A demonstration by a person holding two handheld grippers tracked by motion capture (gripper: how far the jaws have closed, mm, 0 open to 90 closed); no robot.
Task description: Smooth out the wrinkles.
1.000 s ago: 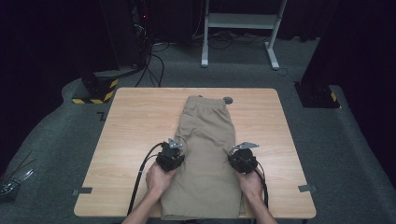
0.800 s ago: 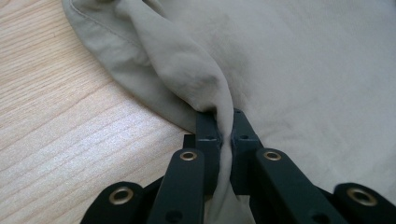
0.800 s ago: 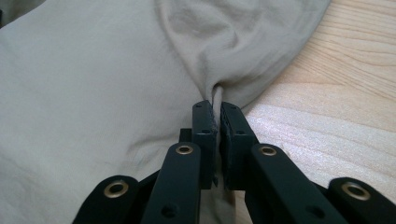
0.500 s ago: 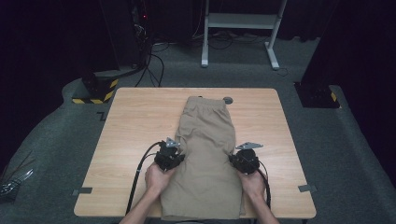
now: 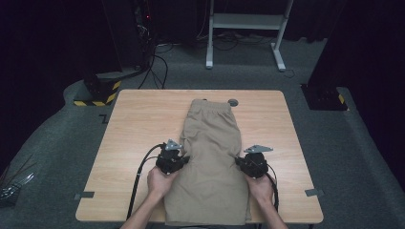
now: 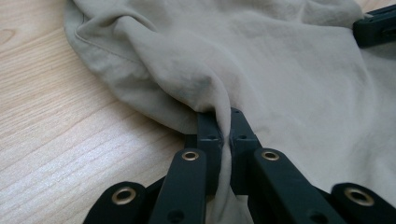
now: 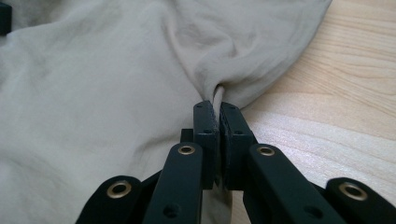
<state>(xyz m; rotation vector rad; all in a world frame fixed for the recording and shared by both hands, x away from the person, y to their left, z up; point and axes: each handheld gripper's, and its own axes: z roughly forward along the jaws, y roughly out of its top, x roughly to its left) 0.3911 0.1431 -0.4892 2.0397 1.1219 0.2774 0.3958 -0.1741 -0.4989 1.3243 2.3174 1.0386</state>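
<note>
The shorts [image 5: 212, 157] lay flat along the middle of the table [image 5: 138, 124], waistband toward the far edge and legs reaching the near edge. You had your left gripper [image 5: 177, 160] on the left side seam and your right gripper [image 5: 244, 163] on the right side seam, both about halfway down the cloth. The jaws of each were pressed together and pinched a small ridge of the fabric. So the gripping was done, I think. The fold itself was not yet begun: the cloth was still at full length, and lifting and folding were left to do.
</note>
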